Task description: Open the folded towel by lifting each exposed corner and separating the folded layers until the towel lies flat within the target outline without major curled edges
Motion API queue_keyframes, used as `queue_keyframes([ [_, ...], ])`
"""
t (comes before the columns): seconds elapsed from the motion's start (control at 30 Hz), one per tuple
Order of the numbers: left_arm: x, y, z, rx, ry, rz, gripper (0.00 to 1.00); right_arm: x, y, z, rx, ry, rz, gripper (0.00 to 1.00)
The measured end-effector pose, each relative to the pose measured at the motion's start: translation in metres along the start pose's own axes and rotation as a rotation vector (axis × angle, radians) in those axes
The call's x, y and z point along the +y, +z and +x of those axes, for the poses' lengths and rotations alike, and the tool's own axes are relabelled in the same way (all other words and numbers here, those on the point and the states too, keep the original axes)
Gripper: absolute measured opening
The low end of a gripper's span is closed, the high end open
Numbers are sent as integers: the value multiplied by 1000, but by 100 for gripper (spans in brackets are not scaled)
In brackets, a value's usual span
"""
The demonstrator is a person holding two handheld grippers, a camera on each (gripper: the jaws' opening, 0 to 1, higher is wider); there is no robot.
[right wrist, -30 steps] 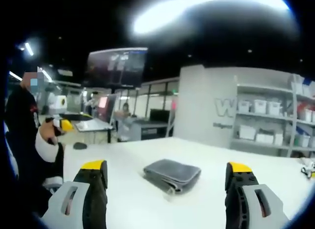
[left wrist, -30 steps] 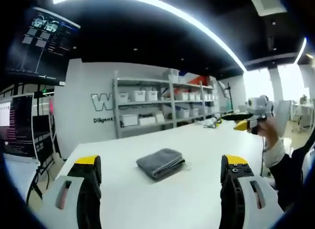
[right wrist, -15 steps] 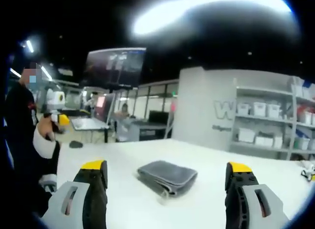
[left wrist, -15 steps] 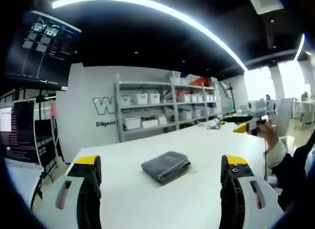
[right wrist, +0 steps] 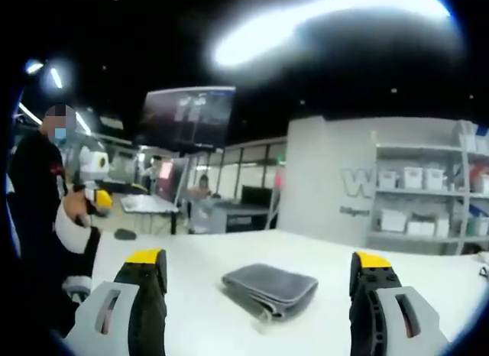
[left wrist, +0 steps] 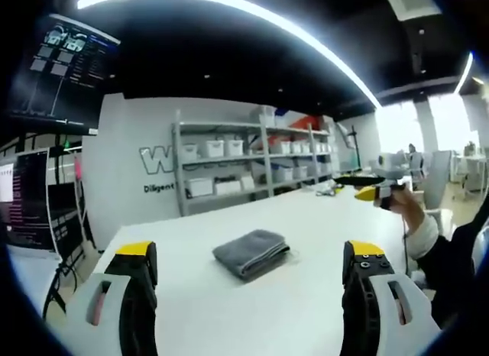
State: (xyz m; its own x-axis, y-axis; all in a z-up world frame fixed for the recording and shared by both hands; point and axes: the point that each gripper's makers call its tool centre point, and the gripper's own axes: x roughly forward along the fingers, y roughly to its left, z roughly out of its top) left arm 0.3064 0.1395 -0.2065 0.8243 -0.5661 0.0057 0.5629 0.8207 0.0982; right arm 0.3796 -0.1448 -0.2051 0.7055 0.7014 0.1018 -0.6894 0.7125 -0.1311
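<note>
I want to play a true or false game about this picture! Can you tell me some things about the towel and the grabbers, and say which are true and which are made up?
1. The gray towel is still folded up. True.
2. The left gripper is pinching a towel corner. False: its jaws stand wide apart, short of the towel, touching nothing.
3. The towel lies on a white table. True.
4. The right gripper is shut. False: its jaws are open, with the towel ahead between them.
5. Shelves with white bins stand by the wall behind the table. True.
</note>
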Motion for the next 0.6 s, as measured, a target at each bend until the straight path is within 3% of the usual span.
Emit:
queue_keyframes([
  [0.27,-1,-1,-7,-12,2,-20,100,-4,-6,5,-10,-9,-5,100],
  [0.6,-8,-9,-7,31,-11,22,100,-11,-22,15,-6,-9,-10,100],
])
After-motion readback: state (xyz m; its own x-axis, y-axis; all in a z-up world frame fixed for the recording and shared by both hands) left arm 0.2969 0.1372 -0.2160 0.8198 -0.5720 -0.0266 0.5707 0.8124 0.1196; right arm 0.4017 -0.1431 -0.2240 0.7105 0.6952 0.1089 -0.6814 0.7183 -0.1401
